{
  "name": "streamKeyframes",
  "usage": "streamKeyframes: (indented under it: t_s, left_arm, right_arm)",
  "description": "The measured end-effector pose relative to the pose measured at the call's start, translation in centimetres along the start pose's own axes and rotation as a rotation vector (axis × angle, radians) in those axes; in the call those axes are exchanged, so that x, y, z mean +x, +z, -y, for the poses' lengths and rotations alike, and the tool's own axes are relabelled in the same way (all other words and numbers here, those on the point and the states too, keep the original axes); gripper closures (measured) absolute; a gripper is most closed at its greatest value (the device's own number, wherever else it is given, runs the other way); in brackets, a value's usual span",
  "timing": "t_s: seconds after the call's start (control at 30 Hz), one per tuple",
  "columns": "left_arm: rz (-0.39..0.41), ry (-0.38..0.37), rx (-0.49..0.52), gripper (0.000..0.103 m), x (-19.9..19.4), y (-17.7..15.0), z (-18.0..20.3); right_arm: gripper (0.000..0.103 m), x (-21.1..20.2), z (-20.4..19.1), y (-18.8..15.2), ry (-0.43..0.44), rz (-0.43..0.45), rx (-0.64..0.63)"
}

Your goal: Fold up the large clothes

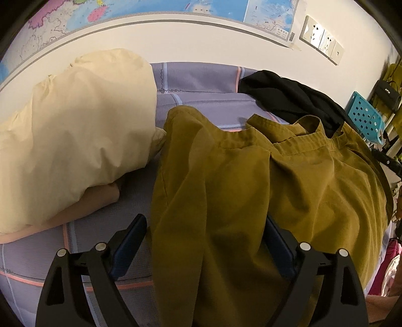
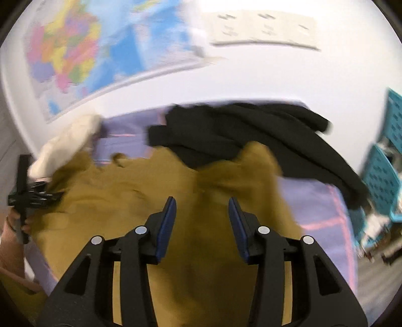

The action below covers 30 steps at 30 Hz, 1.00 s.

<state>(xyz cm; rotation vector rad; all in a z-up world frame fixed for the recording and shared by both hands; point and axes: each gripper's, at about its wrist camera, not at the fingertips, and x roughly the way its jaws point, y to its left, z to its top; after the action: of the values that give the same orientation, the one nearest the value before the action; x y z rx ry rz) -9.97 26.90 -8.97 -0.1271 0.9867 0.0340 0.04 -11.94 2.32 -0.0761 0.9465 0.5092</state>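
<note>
A large mustard-yellow garment (image 1: 251,181) with an elastic waistband lies rumpled on the lilac bed sheet (image 1: 201,83). My left gripper (image 1: 204,226) hangs over its near part, jaws wide open. A fold of the cloth lies between the fingers and partly hides the right one; the left pad (image 1: 133,239) stands clear of the cloth. In the blurred right wrist view my right gripper (image 2: 201,201) is open above the same mustard garment (image 2: 150,188), with nothing pinched. The left gripper (image 2: 27,196) and the hand holding it show at that view's left edge.
A black garment (image 1: 289,98) lies behind the mustard one, towards the wall. A cream quilt (image 1: 75,130) is heaped on the left of the bed. A map (image 1: 176,7) and sockets (image 1: 321,37) hang on the wall. A teal perforated stool (image 1: 364,118) stands at the right.
</note>
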Motion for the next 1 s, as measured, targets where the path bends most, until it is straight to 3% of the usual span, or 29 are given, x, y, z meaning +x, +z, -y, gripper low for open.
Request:
streamKeyframes:
  t_s: [0.13, 0.23, 0.47, 0.6, 0.67, 0.77, 0.93, 1.0]
  left_arm:
    - [-0.009, -0.011, -0.025, 0.015, 0.2, 0.1, -0.3]
    - [0.004, 0.004, -0.022, 0.015, -0.5, -0.2, -0.1]
    - [0.145, -0.063, 0.000, 0.016, -6.8, -3.0, -1.0]
    - [0.147, -0.083, 0.009, 0.018, -8.3, -5.1, -1.4]
    - [0.105, -0.109, 0.005, 0.035, -7.9, -6.4, -1.6]
    - [0.081, -0.210, -0.061, 0.050, -7.6, -7.9, -2.7]
    - [0.104, -0.281, -0.084, 0.050, -9.1, -9.8, -3.2]
    - [0.087, -0.290, -0.054, 0.059, -9.2, -10.4, -2.4]
  right_arm:
    - [0.067, 3.3, 3.1, -0.9, -0.056, -0.094, 0.054]
    - [0.072, 4.4, 3.6, -0.9, -0.091, -0.088, 0.049]
    - [0.066, -0.1, 3.2, -2.0, -0.010, 0.017, 0.076]
    - [0.058, -1.8, 1.4, -2.9, 0.061, 0.048, 0.046]
    - [0.056, -1.8, 0.5, -3.3, 0.066, 0.044, 0.028]
    - [0.056, -1.5, 0.5, -4.1, 0.087, 0.029, 0.049]
    - [0.055, -1.7, 0.7, -5.9, 0.112, 0.021, 0.096]
    - [0.055, -1.9, 0.8, -6.5, 0.115, 0.021, 0.113]
